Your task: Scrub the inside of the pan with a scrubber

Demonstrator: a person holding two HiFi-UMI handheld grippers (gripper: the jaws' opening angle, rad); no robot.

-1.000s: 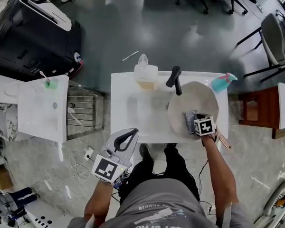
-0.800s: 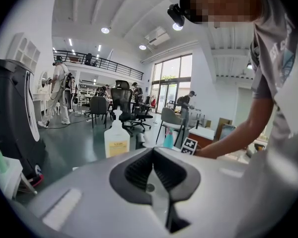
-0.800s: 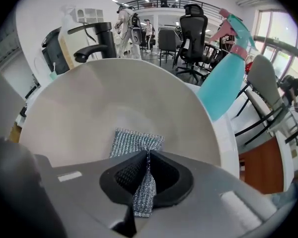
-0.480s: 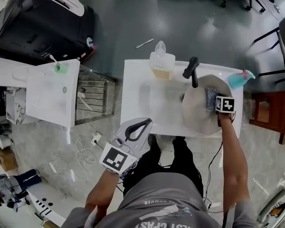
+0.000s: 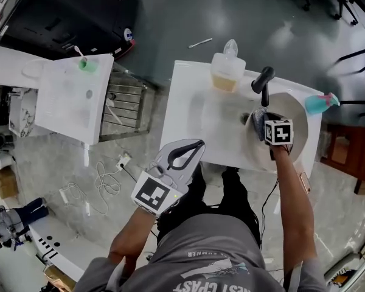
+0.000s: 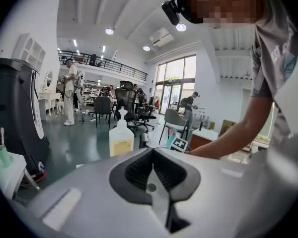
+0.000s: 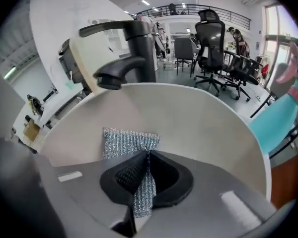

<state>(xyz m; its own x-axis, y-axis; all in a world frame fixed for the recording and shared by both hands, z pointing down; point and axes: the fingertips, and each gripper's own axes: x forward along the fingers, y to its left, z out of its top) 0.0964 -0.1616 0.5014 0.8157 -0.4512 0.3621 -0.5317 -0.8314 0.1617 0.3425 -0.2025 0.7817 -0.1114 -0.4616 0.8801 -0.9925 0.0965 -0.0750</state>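
A beige pan (image 5: 296, 118) lies at the right end of the white sink table (image 5: 198, 123), under the black faucet (image 5: 263, 80). My right gripper (image 5: 261, 118) reaches into the pan's far left part, close to the faucet, and is shut on a silver mesh scrubber (image 5: 257, 115). In the right gripper view the scrubber (image 7: 130, 142) is pinched between the jaws and fans out onto the pan's inner wall (image 7: 203, 125). My left gripper (image 5: 184, 154) hangs off the table's near edge by the person's body, shut and holding nothing.
A soap bottle (image 5: 226, 69) stands at the table's far edge, left of the faucet (image 7: 131, 48). A teal spray bottle (image 5: 321, 103) stands at the far right corner. A second white table (image 5: 70, 99) is to the left, and cables (image 5: 103, 184) lie on the floor.
My right gripper has swept the scrubber across the pan, from its near side toward the faucet side. The left gripper stays by the body. The head view has shifted.
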